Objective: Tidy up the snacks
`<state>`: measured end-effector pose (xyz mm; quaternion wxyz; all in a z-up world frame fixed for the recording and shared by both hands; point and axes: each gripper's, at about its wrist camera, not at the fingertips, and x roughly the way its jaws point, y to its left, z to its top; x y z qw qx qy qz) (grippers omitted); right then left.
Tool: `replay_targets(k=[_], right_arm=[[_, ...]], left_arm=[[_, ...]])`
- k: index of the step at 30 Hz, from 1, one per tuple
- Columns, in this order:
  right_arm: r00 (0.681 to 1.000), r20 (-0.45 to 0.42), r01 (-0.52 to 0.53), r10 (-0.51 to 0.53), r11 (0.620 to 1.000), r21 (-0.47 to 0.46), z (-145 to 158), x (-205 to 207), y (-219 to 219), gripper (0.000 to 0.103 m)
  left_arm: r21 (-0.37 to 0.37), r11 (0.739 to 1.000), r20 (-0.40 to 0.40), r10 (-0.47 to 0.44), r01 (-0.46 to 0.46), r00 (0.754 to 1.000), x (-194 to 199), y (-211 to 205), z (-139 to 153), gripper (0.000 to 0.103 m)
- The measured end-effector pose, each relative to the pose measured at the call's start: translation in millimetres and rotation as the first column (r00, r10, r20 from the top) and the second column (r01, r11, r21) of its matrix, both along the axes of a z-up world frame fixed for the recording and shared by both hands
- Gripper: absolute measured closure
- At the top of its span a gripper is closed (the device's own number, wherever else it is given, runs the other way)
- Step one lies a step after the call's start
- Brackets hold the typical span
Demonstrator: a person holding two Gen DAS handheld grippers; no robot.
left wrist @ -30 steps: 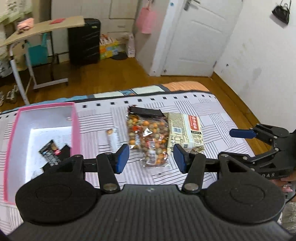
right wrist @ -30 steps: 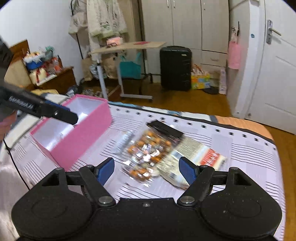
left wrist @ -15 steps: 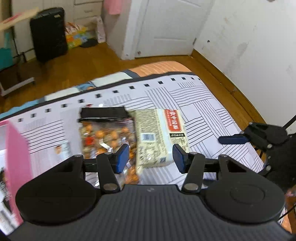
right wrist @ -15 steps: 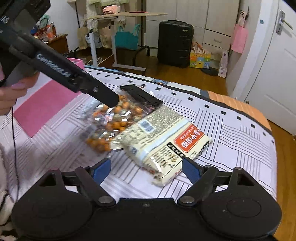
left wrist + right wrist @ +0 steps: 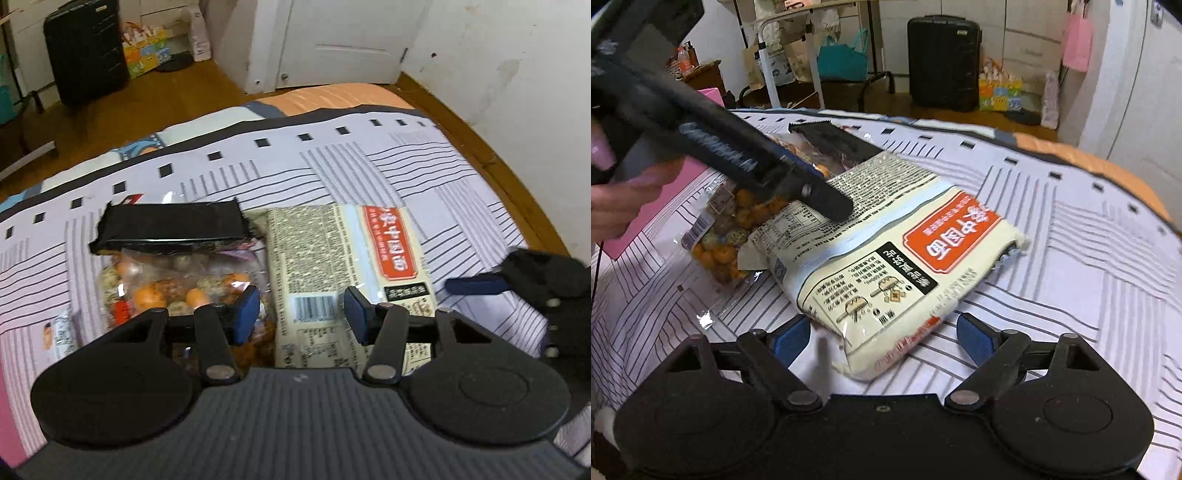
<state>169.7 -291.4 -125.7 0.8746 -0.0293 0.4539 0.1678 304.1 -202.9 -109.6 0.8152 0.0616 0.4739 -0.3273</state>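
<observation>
A cream snack pack with a red label (image 5: 343, 266) lies on the striped bedspread; it also shows in the right wrist view (image 5: 886, 254). Beside it on the left lies a clear bag of mixed nuts with a black top (image 5: 177, 258), also seen in the right wrist view (image 5: 738, 221). My left gripper (image 5: 301, 314) is open, low over the near end of the cream pack. My right gripper (image 5: 882, 338) is open, with the pack's other end between its fingers. The left gripper also shows in the right wrist view (image 5: 827, 199), hovering over the pack.
A pink box (image 5: 665, 199) stands at the left of the bed. A small wrapped snack (image 5: 61, 332) lies left of the nut bag. The bed edge (image 5: 480, 147) drops to a wooden floor. A black suitcase (image 5: 942, 62) and a side table stand beyond.
Both grippers have moved in toward the cream pack from opposite ends. The left one swung right, away from the pink box, and lowered. Both stay open.
</observation>
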Motion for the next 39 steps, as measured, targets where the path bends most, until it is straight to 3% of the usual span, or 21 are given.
replay_targets(k=[3,5,8,15,20,24,32,39], right_arm=[[0.998,-0.030,-0.062,0.061,0.997,-0.045,-11,13,11,0.004],[0.998,-0.027,-0.065,0.064,0.996,-0.053,-16,16,15,0.000],[0.999,0.029,-0.034,0.036,0.996,-0.080,-21,12,22,0.000],[0.994,0.099,0.056,-0.048,0.995,-0.082,-25,3,27,0.000],[0.987,0.133,0.105,-0.094,0.991,-0.078,-28,-2,31,0.000],[0.983,0.155,0.108,-0.097,0.992,-0.062,-31,-8,28,0.000],[0.982,0.164,0.112,-0.093,0.988,-0.108,-18,-26,47,0.002],[0.974,0.175,0.158,-0.146,0.986,-0.056,4,-61,61,0.003]], left_arm=[[-0.042,0.998,-0.087,-0.040,0.036,0.995,0,-3,-8,0.055],[-0.040,0.999,-0.108,-0.017,0.013,0.994,0,-5,-14,0.055],[-0.018,1.000,-0.107,0.008,-0.010,0.994,-2,-10,-21,0.050],[-0.069,0.997,-0.125,0.032,-0.041,0.992,-3,-5,-26,0.049],[-0.084,0.995,-0.096,0.052,-0.060,0.994,-10,-4,-26,0.049],[-0.083,0.996,-0.061,0.041,-0.046,0.997,-14,-10,-31,0.039],[-0.065,0.995,-0.055,0.074,-0.078,0.996,-23,-10,-25,0.039],[-0.039,0.997,-0.078,0.064,-0.067,0.995,-47,0,-7,0.039]])
